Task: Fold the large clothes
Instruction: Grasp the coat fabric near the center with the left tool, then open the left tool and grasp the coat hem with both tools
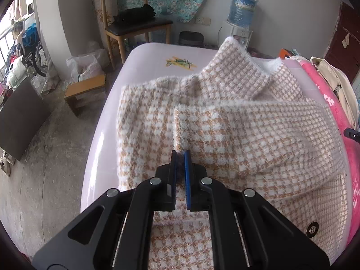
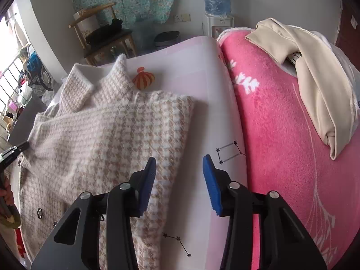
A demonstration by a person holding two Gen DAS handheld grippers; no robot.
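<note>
Seemingly mid-fold, the left wrist view shows the left gripper (image 1: 180, 154) with its jaws pressed together on the near corner of a folded-over flap of the houndstooth coat (image 1: 225, 121), which lies spread on the pale bed sheet (image 1: 108, 121). The coat's long axis runs away from the tongs toward the collar (image 1: 234, 60). This view alone shows the pinch itself and a snap button (image 1: 312, 229) at lower right.

From the right wrist view, the right gripper (image 2: 180, 164) stands spread, straddling the coat's right edge with nothing held; the edge lies just beneath and left of its gap, so this hand is nearer that side. Only here appear the pink blanket (image 2: 281, 135) and the beige garment (image 2: 315, 85) on it.
</note>
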